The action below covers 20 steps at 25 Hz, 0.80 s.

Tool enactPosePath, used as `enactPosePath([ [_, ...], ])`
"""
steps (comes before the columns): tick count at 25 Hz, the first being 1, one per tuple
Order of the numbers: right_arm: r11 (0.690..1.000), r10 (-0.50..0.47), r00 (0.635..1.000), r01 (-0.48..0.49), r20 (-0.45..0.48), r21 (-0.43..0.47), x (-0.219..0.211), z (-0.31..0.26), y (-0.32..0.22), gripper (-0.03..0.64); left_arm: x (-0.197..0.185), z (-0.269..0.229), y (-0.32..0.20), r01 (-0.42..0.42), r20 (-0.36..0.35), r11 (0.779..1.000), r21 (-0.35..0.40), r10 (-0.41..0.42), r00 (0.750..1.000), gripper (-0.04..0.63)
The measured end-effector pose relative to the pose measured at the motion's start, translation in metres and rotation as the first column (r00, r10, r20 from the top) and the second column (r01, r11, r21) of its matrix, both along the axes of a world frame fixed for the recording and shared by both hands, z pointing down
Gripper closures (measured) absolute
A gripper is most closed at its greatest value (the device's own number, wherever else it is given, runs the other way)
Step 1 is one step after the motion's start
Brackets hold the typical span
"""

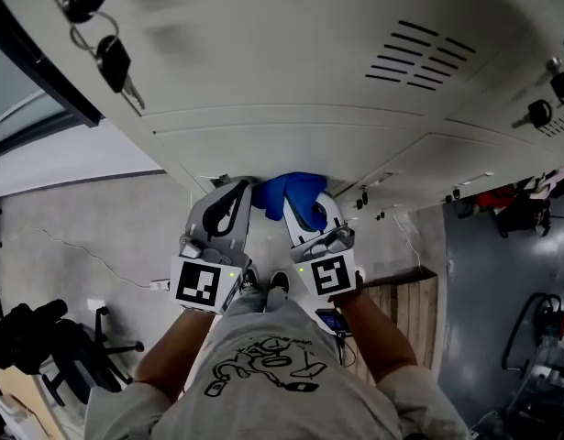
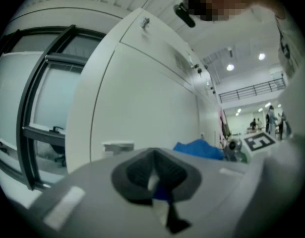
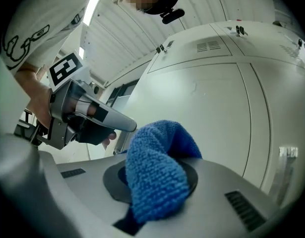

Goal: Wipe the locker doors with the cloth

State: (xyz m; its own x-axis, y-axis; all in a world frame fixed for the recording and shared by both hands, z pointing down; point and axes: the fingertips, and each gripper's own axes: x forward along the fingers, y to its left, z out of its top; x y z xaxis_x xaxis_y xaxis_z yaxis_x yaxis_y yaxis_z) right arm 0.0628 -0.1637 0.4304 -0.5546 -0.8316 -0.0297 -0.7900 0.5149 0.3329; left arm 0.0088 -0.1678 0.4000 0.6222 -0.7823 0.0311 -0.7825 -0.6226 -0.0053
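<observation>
Cloth: the blue cloth (image 3: 153, 175) bulges out from between the jaws of the right gripper (image 1: 309, 211), low at the foot of the locker doors (image 1: 291, 71).
Right gripper: clamped on the cloth. Its own view shows the folded wad filling the pads.
Left gripper: the left gripper (image 2: 154, 175) has its jaws drawn together. A sliver of blue sits low in the seam, too blurred to name.
Head view only: both grippers sit side by side under the lockers with the cloth between their tips. Keys (image 1: 114, 62) hang from a lock, and one door has vent slots (image 1: 414, 55).
Left gripper view only: a dark-framed window (image 2: 38, 98) stands beside the locker's flank.
Right gripper view only: a hand (image 3: 37, 100) grips the left gripper's handle. Whether the cloth touches the door behind it cannot be told.
</observation>
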Motion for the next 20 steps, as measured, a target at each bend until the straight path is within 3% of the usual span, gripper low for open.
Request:
enactPosePath([
  [13,0.984,-0.073,0.997,0.07,-0.017,-0.161,-0.009,0.102,-0.004,0.594,0.009,0.062,0.003,-0.001,0.025,0.993,-0.12,0.004,1.0,0.594],
  [20,0.969,-0.067,0.992,0.038,-0.111,-0.244,0.008,0.151,-0.006,0.594,0.015,0.074,0.007,-0.009,0.036,0.99,-0.141,0.015,0.999,0.594],
])
